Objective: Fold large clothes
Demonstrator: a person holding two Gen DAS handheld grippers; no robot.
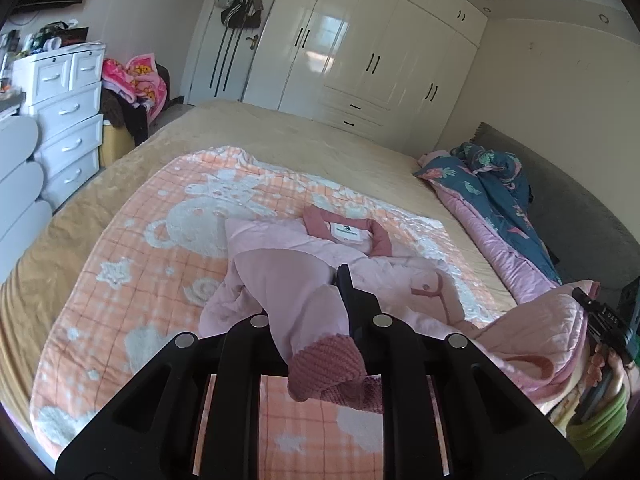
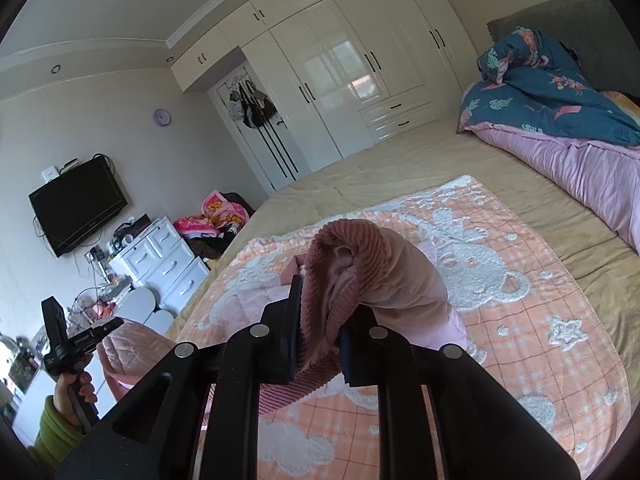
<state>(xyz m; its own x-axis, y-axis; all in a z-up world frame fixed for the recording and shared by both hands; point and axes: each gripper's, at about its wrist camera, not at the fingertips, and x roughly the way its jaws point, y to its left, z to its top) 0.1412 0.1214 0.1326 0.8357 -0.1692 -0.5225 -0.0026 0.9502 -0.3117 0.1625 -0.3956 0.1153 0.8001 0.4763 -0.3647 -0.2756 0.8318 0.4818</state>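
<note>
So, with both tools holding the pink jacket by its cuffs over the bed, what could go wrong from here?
1. The left tool pinches only the ribbed cuff of the pink jacket; the knit could slip out.
2. The right tool holds a bunched cuff, so that sleeve may fold twisted.
3. The jacket body lies crumpled on the orange blanket; pulling may drag the blanket along.

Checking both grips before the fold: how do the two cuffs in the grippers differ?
The left gripper pinches its cuff flat, knit end hanging toward the camera. The right gripper holds its cuff bunched, mouth gaping upward. Both are dark pink ribbed knit on the same pale pink jacket, lifted off the blanket.
</note>
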